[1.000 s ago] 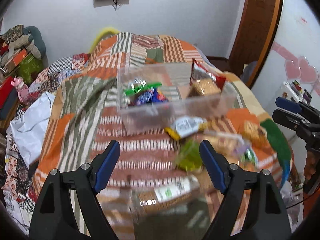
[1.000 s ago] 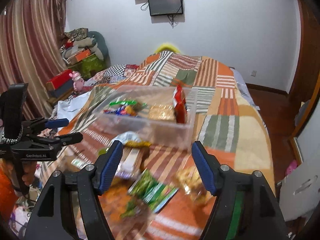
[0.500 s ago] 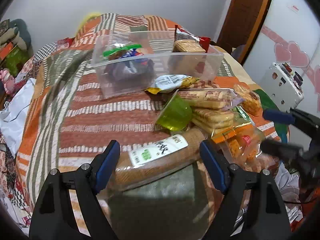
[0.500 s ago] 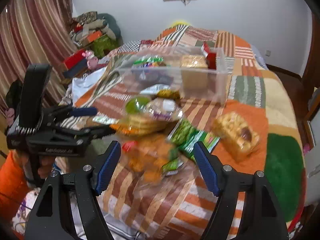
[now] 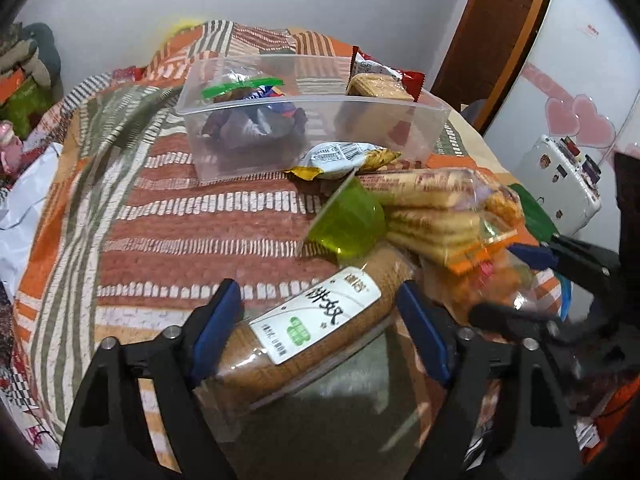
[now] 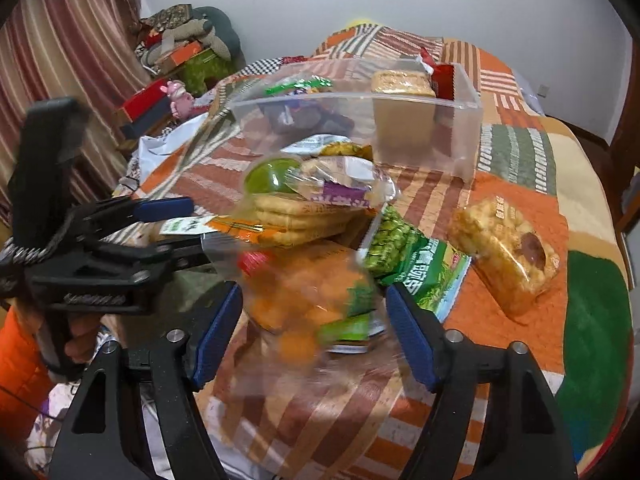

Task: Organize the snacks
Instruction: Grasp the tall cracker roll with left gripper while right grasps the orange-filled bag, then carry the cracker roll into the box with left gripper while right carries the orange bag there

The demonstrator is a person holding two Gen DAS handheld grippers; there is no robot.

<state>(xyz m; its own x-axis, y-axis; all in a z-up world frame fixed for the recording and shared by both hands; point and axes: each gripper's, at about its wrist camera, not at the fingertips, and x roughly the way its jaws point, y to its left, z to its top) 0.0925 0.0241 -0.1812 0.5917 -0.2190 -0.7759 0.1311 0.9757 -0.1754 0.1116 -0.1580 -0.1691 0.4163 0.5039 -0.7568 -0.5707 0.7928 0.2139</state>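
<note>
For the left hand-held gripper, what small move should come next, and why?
Probably close the left hand-held gripper on the long brown biscuit roll with the white label. Its blue fingers stand open on either side of that roll, which lies on the striped patchwork bedspread, outside the clear plastic box that already holds snacks.
</note>
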